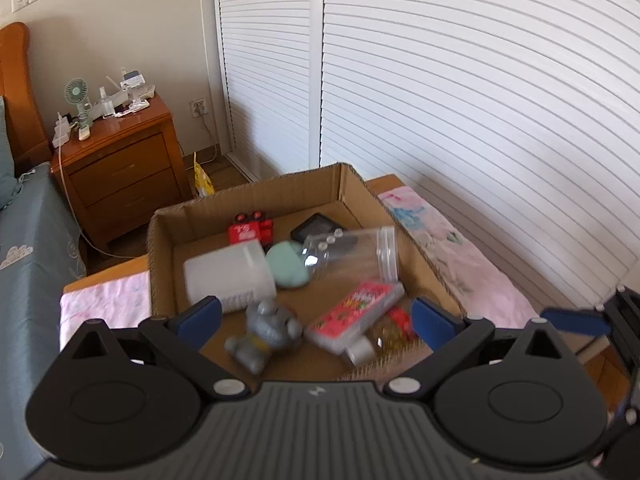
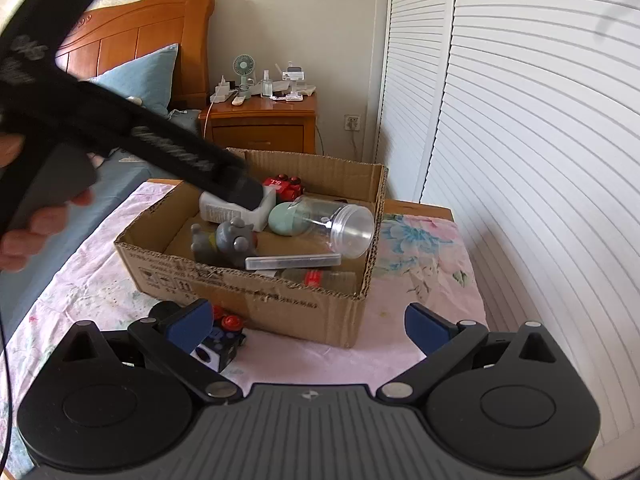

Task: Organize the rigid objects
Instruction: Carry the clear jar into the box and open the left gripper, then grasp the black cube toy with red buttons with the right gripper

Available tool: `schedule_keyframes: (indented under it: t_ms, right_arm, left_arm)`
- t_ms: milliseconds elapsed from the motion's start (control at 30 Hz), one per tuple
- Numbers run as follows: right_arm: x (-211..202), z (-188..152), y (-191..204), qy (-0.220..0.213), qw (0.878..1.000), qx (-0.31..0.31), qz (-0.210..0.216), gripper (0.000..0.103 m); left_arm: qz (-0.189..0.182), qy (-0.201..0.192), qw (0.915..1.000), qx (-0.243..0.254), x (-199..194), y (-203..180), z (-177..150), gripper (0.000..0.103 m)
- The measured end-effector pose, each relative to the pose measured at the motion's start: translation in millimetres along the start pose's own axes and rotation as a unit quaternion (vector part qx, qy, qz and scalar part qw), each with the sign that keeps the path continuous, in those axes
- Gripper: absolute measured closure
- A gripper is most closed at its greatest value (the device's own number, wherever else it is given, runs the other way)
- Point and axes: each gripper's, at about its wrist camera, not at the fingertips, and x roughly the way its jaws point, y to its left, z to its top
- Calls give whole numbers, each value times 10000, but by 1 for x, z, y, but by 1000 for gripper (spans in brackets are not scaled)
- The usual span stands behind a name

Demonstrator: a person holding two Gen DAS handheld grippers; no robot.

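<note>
A cardboard box (image 1: pixel 256 196) (image 2: pixel 256 300) on a pink cloth holds a grey toy figure (image 1: pixel 264 332) (image 2: pixel 228 240), a white bottle (image 1: pixel 228 276), a clear jar (image 1: pixel 352 254) (image 2: pixel 344 224), a mint oval thing (image 1: pixel 286 266), a red toy car (image 1: pixel 250 230), a pink-labelled flat case (image 1: pixel 356 312) and a small bottle with a red label (image 2: pixel 320 278). My left gripper (image 1: pixel 316 316) is open and empty above the box's near side, over the grey figure. My right gripper (image 2: pixel 308 326) is open and empty in front of the box. A dark toy with red knobs (image 2: pixel 220 344) lies on the cloth by its left finger.
The box stands on a table covered by a pink floral cloth (image 2: pixel 420 240). A wooden nightstand (image 1: pixel 120 168) with a small fan stands behind, a bed (image 2: pixel 132 80) to the left, white louvred doors (image 1: pixel 480 100) to the right.
</note>
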Motion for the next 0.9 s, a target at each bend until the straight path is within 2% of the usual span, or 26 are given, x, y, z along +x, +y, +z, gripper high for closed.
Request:
schedule_keyframes:
  t_ms: [333, 500, 600, 733, 900]
  right_arm:
    - [2, -20, 21, 210, 9995, 240, -50, 0]
    - [16, -37, 28, 420, 9982, 423, -49, 0]
    - [25, -42, 33, 479, 9973, 565, -11, 0]
    - [36, -40, 37, 484, 9966, 661, 12, 0]
    - [51, -29, 43, 506, 9956, 768, 157, 0]
  left_arm:
    - [308, -177, 9993, -83, -34, 18, -63, 2]
    - [366, 45, 9978, -554, -33, 36, -105, 2]
    - [585, 167, 9944, -870, -29, 44, -127, 2]
    - [911, 171, 9924, -811, -23, 46, -147, 2]
    - [877, 184, 9920, -893, -19, 53, -163, 2]
